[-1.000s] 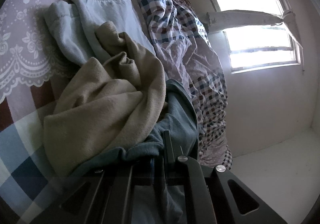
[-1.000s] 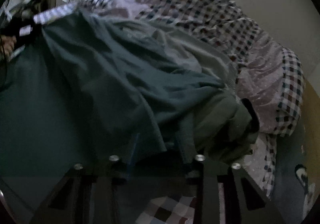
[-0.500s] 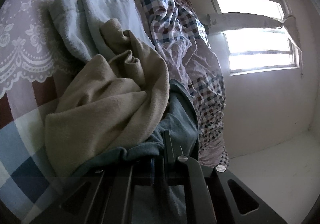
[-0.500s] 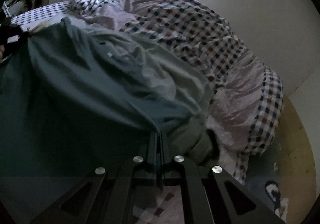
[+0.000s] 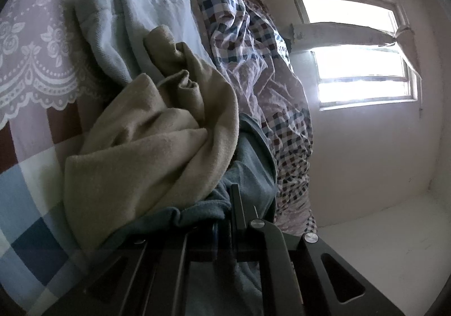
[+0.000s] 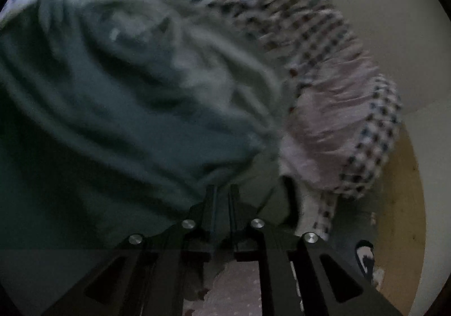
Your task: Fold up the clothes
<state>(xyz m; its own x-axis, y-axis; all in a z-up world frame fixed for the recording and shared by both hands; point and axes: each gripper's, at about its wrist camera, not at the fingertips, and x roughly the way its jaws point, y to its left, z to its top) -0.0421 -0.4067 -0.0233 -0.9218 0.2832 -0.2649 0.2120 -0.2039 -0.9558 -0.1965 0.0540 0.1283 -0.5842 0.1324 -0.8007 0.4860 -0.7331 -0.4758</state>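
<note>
The teal garment (image 6: pixel 118 130) lies crumpled on the bed (image 5: pixel 25 147), one soft rolled hem pinched in the left tongs (image 5: pixel 225 211), whose fingers stand close together on it, and another bunched edge caught in the right tongs (image 6: pixel 221 197), nearly closed with cloth pulled into the narrow gap. It is a thick, matte knit, slack and heavily creased, running in long ridges between the two grips; the right view is blurred, so its outline there is hard to read. A tan garment (image 5: pixel 146 147), fleecy and rumpled into a heap, sits partly on top of the teal one near the left tongs, and a pale blue garment (image 5: pixel 118 34) with a ribbed band lies beyond it toward the head of the bed. A checked quilt (image 5: pixel 262 96), thin and wrinkled, is banked along the bed's far edge below the window (image 5: pixel 355 53). The likely trouble: lifting or spreading the teal piece could drag the tan one along, since it rests on it, and the grips hold only small bunches of a heavy knit, so an edge could slip free. Cloth gathered unevenly in the tongs may also leave a crooked fold.
</note>
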